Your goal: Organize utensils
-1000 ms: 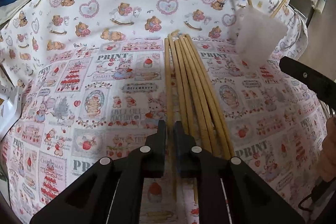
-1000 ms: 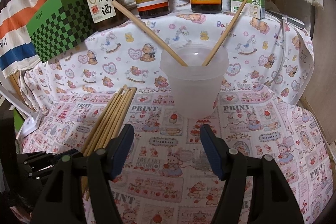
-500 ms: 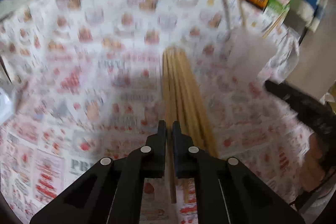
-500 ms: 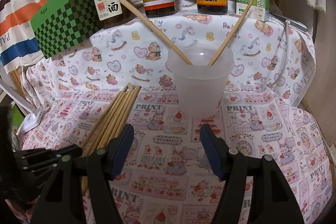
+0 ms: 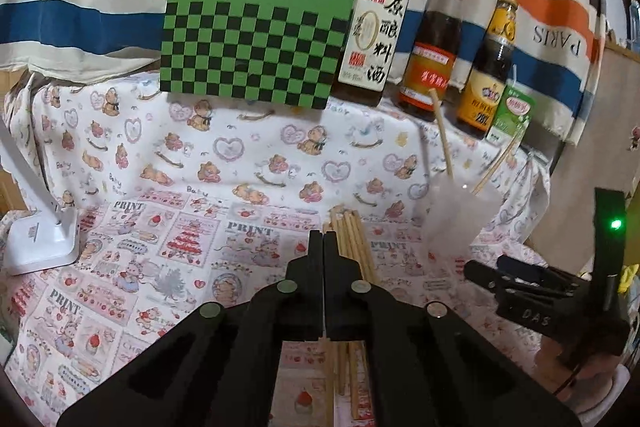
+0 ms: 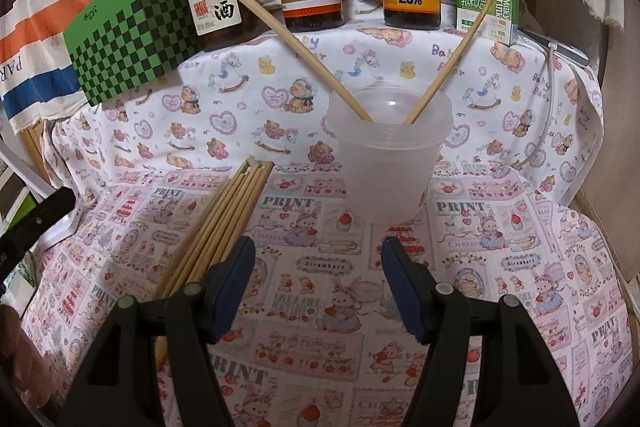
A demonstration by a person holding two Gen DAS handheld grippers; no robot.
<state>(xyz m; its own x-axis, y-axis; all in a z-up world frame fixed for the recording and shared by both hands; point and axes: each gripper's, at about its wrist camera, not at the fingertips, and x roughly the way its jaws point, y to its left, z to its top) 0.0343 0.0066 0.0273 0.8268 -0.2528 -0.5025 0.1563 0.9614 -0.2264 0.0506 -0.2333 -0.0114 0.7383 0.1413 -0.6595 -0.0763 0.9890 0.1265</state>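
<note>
The left hand-held gripper (image 5: 322, 241) has its jaws pressed together, maybe on one chopstick, but I cannot tell, while the right hand-held gripper (image 6: 318, 279) stays wide open and empty before the translucent plastic cup (image 6: 387, 163). The chopstick bundle (image 6: 222, 223) lies on the counter left of this cup, which already holds two sticks. A long stick could knock over the light cup; bottles stand close behind, but the front is free.

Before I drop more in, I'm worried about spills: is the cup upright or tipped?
Upright: the cup stands on its base on the cloth, mouth up, with two chopsticks leaning on its rim.
</note>
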